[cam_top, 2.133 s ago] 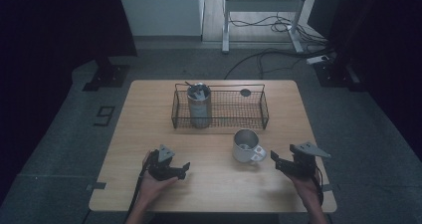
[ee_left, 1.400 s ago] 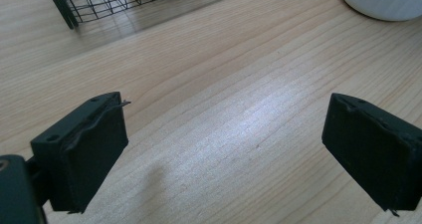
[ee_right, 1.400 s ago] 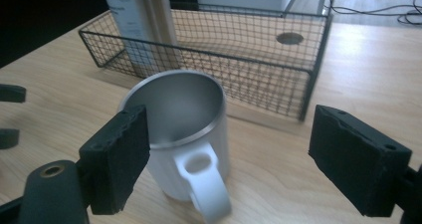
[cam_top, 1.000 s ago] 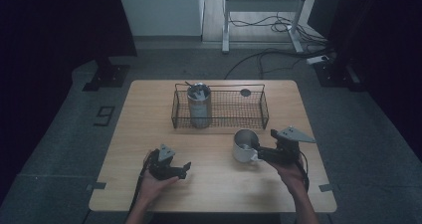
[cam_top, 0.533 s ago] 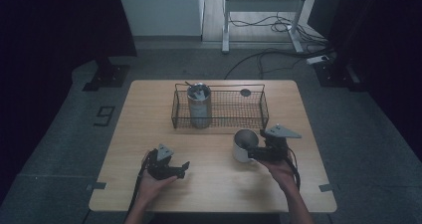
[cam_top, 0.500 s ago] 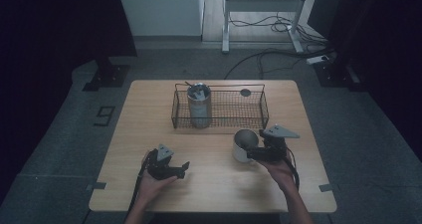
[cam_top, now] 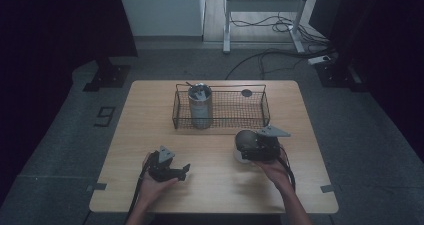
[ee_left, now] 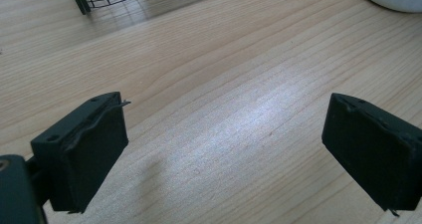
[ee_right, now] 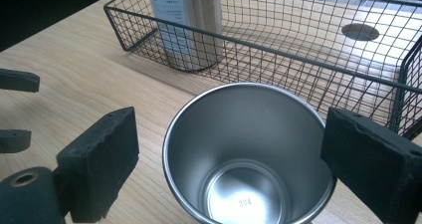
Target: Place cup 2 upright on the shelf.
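- Right gripper view, bottom of the frame: the right gripper (ee_right: 229,169) has its black jaws spread wide on either side of a shiny, round stainless-steel cup (ee_right: 249,154), not yet touching it. The cup stands upright and empty, with a small number stamped in its base.
- That cup looks light, rigid and smooth-walled, so I judge it slippery. A squeeze across the upper wall just under the rim, one jaw on each side, seems the surest hold; a glancing touch could tip it or make it skid.
- Left gripper view: the left gripper (ee_left: 224,149) hovers over bare pale wooden tabletop (ee_left: 209,74) with its jaws spread and nothing between them.
- High view: the left gripper (cam_top: 185,169) sits in the lower left of the tabletop, well apart from the cup (cam_top: 245,140) at lower right of centre.
- Farther off, in the upper part of the right gripper view, a black wire-mesh basket (ee_right: 278,79) stands just beyond the cup, holding a tall metal cylindrical tumbler (ee_right: 189,30) with a white label at its left end.
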{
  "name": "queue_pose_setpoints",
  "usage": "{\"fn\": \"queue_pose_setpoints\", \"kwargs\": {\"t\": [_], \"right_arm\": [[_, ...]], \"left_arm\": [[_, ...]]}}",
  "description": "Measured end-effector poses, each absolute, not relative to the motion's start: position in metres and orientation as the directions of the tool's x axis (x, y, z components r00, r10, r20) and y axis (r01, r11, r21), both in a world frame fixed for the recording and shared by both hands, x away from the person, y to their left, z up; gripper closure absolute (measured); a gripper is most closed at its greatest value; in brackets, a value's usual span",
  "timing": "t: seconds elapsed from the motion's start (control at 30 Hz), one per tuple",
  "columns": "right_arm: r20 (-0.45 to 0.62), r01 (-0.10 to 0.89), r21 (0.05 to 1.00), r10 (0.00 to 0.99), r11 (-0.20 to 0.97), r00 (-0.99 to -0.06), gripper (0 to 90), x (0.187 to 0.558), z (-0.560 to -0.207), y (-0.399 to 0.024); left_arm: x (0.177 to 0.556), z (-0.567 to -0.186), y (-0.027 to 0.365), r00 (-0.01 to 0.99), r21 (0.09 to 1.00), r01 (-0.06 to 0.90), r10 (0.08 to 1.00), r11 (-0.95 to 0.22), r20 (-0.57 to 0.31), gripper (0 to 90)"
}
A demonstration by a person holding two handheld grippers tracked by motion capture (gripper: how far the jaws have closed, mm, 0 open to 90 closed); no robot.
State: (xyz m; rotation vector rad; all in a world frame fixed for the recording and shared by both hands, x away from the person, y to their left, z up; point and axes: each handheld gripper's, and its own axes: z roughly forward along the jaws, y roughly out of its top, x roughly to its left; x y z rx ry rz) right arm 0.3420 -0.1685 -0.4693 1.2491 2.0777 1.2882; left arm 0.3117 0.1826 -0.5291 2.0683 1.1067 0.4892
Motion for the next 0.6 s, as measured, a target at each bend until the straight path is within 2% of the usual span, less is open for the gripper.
{"fn": "queue_pose_setpoints", "kwargs": {"t": [0.6], "right_arm": [[0.103, 0.497, 0.848, 0.862, 0.184, -0.495, 3.9, 0.3481, -0.4769, -0.1716]], "left_arm": [[0.3119, -0.533, 0.1801, 0.561, 0.738, 0.559, 0.828, -0.378, -0.002, 4.0]]}}
